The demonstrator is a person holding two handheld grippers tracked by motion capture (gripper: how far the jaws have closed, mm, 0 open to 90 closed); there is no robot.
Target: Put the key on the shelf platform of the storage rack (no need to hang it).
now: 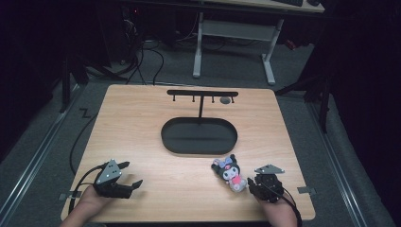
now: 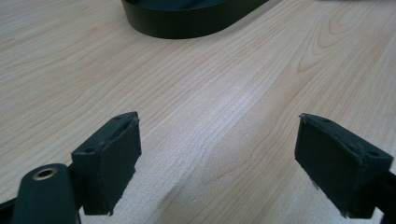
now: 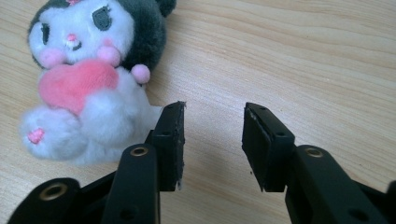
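Plush toy (image 1: 231, 172), a small white and dark doll that hugs a pink heart, lies on the desk (image 1: 156, 127) near its front right corner, just beside the right gripper (image 1: 251, 183) and in front of the black oval tray (image 1: 199, 135) with its hanger stand (image 1: 202, 93). In the right gripper view the fingers (image 3: 170, 140) are released, with a moderate gap and only bare wood between them; the toy (image 3: 88, 79) lies to their left, close to the left finger or maybe touching it, I cannot say which. The left gripper (image 1: 126, 182) rests on the other side of the desk, well apart from the toy, with its fingers (image 2: 109, 161) spread wide and holding nothing. The step in hand seems to be the pick of the toy. To do it well, I think the right gripper should shift sideways until the soft body sits between both fingers, then close gently on the middle of the body, not on an ear or a foot, because the plush can slip.
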